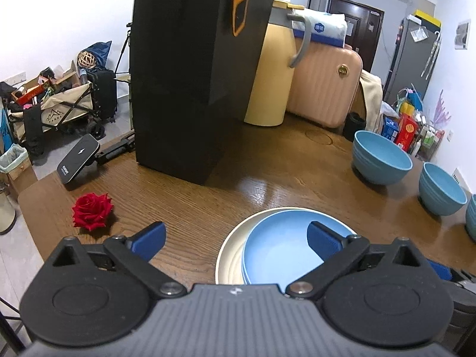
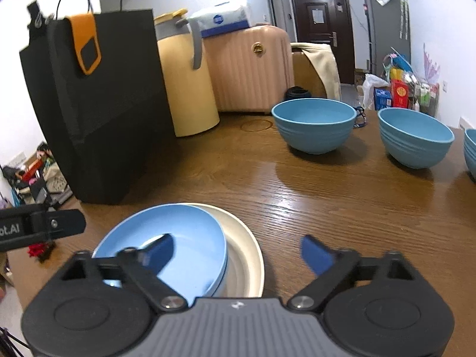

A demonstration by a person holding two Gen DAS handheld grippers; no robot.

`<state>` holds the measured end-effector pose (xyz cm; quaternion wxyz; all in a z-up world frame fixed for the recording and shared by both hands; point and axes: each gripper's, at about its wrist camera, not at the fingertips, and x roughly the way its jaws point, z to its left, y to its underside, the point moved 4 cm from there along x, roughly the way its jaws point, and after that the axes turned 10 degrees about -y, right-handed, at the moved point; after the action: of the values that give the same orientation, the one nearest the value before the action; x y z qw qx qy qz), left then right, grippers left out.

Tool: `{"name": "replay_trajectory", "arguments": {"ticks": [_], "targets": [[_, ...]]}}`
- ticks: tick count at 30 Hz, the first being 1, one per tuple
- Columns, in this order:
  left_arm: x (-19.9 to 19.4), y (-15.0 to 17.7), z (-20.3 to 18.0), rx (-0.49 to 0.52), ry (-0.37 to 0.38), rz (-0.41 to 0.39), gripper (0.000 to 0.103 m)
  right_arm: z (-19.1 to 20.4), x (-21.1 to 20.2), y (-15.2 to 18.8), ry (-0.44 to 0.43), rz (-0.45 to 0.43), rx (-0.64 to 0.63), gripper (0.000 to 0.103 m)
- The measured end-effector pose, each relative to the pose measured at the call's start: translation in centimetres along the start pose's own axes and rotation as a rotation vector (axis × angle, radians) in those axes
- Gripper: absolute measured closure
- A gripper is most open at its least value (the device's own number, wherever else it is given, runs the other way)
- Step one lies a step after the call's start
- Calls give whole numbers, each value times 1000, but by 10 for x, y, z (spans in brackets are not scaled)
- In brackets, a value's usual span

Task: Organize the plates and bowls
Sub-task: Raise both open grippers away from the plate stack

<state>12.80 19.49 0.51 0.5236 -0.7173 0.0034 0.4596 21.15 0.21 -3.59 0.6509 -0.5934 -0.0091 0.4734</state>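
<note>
A light blue plate (image 1: 279, 247) (image 2: 166, 238) lies stacked off-centre on a cream plate (image 1: 235, 244) (image 2: 244, 250) on the wooden table (image 1: 238, 178). My left gripper (image 1: 238, 239) stands open just above the stack's left edge, nothing between its fingers. My right gripper (image 2: 238, 253) is open too, over the stack's right edge, its left finger above the blue plate. Two teal bowls (image 2: 314, 129) (image 2: 415, 136) stand upright at the right, and a third (image 2: 470, 151) is cut off by the frame edge. In the left wrist view the bowls (image 1: 380, 157) (image 1: 441, 189) sit far right.
A tall black paper bag (image 1: 190, 71) (image 2: 98, 104) stands behind the plates. Beside it are a yellow bin (image 2: 187, 83) and a pink suitcase (image 2: 247, 68). A red rose (image 1: 92, 211) and a black device (image 1: 77, 157) lie at the table's left end.
</note>
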Motion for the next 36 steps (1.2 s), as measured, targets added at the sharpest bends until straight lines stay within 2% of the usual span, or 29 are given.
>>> {"name": "replay_trajectory", "arguments": {"ticks": [4, 13, 36], "targets": [[-7, -3, 5, -29, 32, 10, 0, -10, -16, -4, 6, 16, 65, 0], [-17, -8, -10, -22, 70, 34, 0, -29, -44, -12, 60, -23, 132, 0], [-28, -14, -68, 39, 69, 51, 0, -65, -70, -24, 145, -40, 120, 0]]}}
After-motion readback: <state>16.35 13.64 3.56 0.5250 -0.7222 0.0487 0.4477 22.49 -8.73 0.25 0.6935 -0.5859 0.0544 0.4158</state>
